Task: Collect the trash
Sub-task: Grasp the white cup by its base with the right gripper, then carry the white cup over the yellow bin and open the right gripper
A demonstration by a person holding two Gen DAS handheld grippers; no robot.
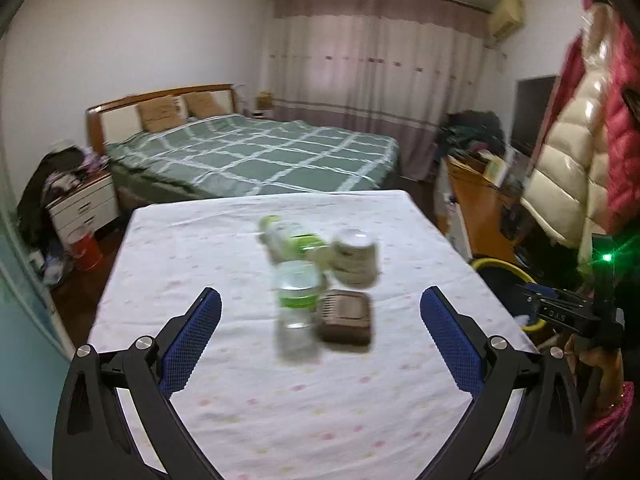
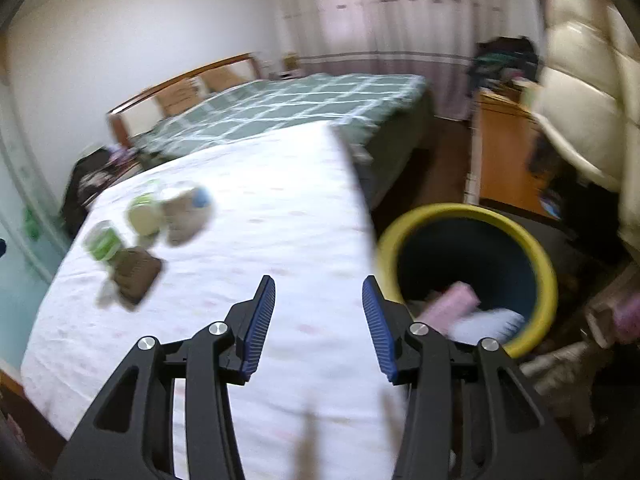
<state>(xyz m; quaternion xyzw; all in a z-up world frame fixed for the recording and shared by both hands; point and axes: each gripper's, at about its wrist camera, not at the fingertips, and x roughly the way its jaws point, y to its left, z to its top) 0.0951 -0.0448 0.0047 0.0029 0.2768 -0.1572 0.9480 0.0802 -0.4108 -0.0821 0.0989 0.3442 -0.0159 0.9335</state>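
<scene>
On the table with a white dotted cloth lies a cluster of trash: a clear bottle with a green label, a second green-labelled bottle, a beige can and a small brown box. My left gripper is wide open, hovering short of the clear bottle, empty. The cluster also shows in the right wrist view, with the brown box and the can at the left. My right gripper is open and empty above the table's right edge, beside a yellow-rimmed dark bin holding a pink item and white paper.
A bed with a green checked cover stands beyond the table. A nightstand and red bucket are at the left. A wooden desk and hanging puffy jackets crowd the right side. The bin rim shows right of the table.
</scene>
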